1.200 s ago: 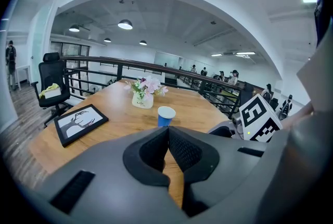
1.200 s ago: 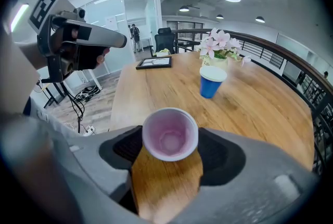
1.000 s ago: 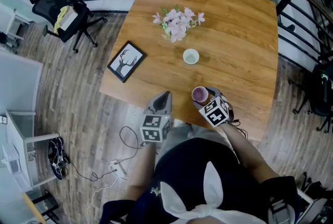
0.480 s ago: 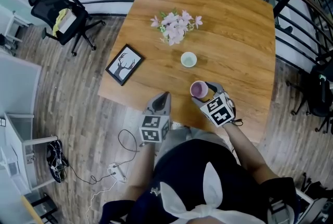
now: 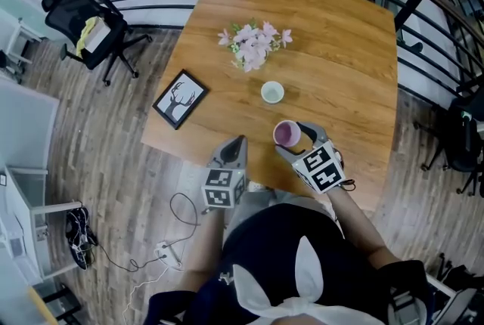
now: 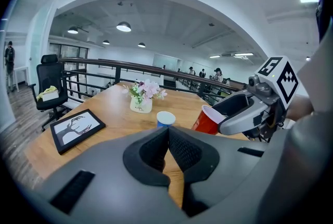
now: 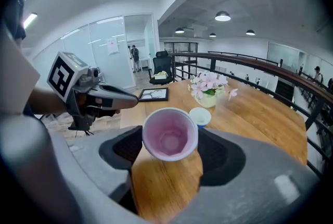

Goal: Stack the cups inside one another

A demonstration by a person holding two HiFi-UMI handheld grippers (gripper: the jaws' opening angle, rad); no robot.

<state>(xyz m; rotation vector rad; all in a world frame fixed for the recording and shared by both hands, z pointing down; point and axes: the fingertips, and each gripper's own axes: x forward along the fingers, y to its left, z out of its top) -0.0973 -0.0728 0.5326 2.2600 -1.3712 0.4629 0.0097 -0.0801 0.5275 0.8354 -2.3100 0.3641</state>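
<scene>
A red cup (image 5: 286, 134) with a pale inside is tilted just above the wooden table (image 5: 340, 51). My right gripper (image 5: 292, 137) is shut on it, one jaw on each side of the cup (image 7: 170, 133). A small blue cup (image 5: 272, 92) with a white inside stands upright a little beyond it, toward the flowers. That blue cup (image 7: 200, 116) shows just past the red rim. My left gripper (image 5: 241, 140) hovers at the table's near edge, left of the red cup (image 6: 208, 120); it (image 6: 167, 132) is shut and holds nothing.
A vase of pink flowers (image 5: 253, 44) stands behind the blue cup. A black picture frame (image 5: 181, 98) lies at the table's left edge. A railing (image 5: 423, 36) runs round the far and right sides; an office chair (image 5: 83, 13) stands on the floor at left.
The right gripper has carried the red cup a little closer to the blue cup. The left gripper has stayed put, shut.
</scene>
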